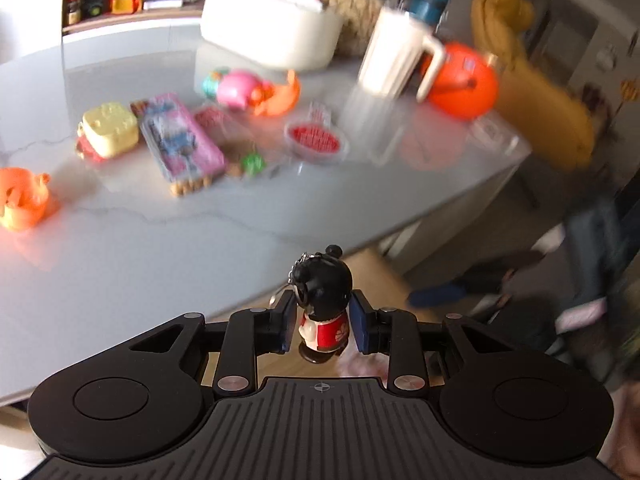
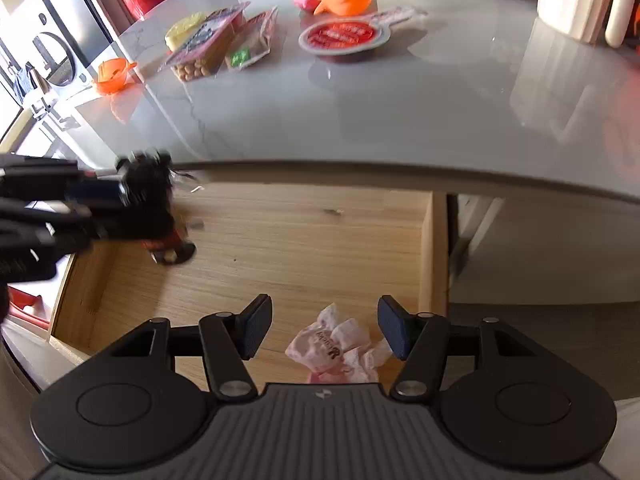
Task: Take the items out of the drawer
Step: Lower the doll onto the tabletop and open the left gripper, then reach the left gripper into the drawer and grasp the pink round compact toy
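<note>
While the left gripper [image 1: 320, 322] has its jaws clamped on a figurine [image 1: 324, 304], the right gripper [image 2: 324, 330] sits over the drawer [image 2: 304, 240]. Its jaws are apart, either side of a pink wrapper [image 2: 340, 346].

My right gripper [image 2: 325, 330] hangs spread wide over pink candy wrappers [image 2: 340, 350] in the open wooden drawer [image 2: 300, 240]; at left, the blurred left gripper [image 2: 132, 208] grips what looks like a dark figurine [image 2: 170, 246].

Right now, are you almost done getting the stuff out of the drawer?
Nearly. Lots already sits on the table, like the snack packets and red-lidded cup. The left gripper is shut on a little keychain figure, lifting it out. The open right gripper hovers over the pink wrapper, the last thing visible in the drawer.
</note>
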`<state>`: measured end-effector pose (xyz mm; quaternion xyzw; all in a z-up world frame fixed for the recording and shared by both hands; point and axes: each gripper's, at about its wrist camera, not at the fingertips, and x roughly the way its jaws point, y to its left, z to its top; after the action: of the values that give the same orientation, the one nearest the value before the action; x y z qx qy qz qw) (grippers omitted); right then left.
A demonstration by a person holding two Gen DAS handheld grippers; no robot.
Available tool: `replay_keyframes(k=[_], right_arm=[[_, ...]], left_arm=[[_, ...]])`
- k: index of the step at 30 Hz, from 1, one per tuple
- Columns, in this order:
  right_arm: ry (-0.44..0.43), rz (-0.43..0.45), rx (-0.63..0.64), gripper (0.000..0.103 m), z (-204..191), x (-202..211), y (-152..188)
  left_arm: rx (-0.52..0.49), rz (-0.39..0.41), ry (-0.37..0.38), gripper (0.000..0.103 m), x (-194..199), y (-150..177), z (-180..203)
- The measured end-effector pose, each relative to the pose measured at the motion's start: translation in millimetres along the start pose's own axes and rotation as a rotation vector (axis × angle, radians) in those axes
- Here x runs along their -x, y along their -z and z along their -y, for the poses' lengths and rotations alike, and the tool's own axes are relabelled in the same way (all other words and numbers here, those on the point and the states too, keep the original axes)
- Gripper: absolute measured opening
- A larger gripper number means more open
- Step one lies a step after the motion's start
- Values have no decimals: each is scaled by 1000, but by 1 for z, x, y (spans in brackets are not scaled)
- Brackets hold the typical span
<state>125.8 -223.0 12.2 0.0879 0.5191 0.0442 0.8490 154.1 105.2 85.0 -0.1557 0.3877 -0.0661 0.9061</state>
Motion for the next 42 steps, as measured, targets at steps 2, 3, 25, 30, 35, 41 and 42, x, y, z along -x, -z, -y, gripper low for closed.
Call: replay_keyframes(k=[2,3,25,30,35,41,42], right_arm=[[15,13,25,59,-3,1,2],[16,20,33,59,-5,2,3],[-11,13,-36,59,12,3,0],[21,51,-42,59,31,16,-13],[34,40,-168,59,63,14,-11],[39,52,-192,59,75,18,-8],[42,57,-193,59,76,18,-7]], left_arm=[[26,81,8,33,15,-7,-8],[40,131,-9,33,21,-12,-14],[29,130,-54,32,14,-13,-23],[-179,-168,55,32,-40,13,34],[-182,-468,102,32,-103,35,67],[41,-633,63,32,-157,38,74],[54,-649,44,32,-162,41,75]])
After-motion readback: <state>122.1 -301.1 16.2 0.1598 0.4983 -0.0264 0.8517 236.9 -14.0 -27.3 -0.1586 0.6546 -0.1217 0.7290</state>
